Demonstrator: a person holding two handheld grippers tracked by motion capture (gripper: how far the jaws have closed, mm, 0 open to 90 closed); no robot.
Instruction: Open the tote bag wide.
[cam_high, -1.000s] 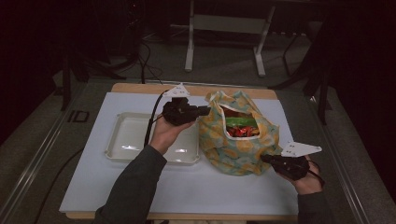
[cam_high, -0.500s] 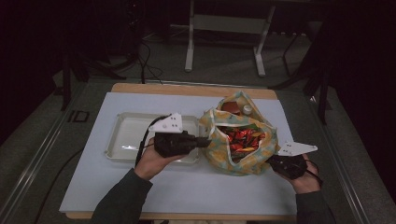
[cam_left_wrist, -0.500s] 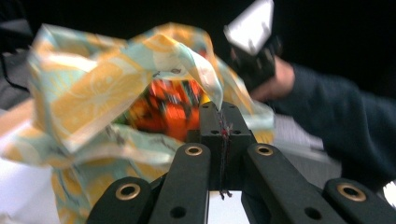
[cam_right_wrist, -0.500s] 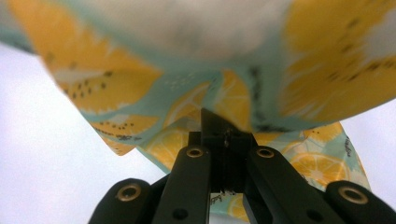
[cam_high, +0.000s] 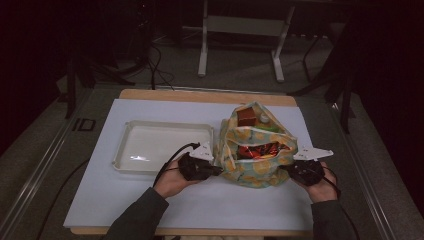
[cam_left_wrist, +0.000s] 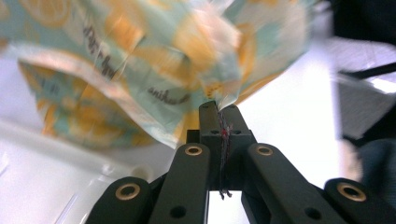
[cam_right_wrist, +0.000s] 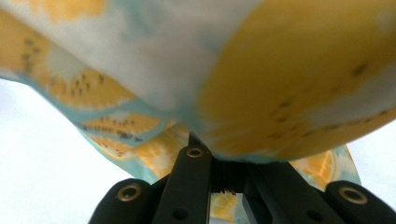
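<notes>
Holding the bag's mouth wide, both tongs are clamped on cloth: the left tongs (cam_high: 216, 169) at lower centre pinch the near-left rim, the right tongs (cam_high: 290, 170) at lower right grip the other side. The bag (cam_high: 255, 172) sits right of centre on the worktop (cam_high: 150, 195), soft, floppy, judged lightly loaded with packets (cam_high: 260, 149). Best hold: the hemmed rim. Beyond, upper left, the white tray (cam_high: 165, 126).

Bag (cam_high: 257, 162) — teal, orange-slice print, white tray (cam_high: 162, 145)
</notes>
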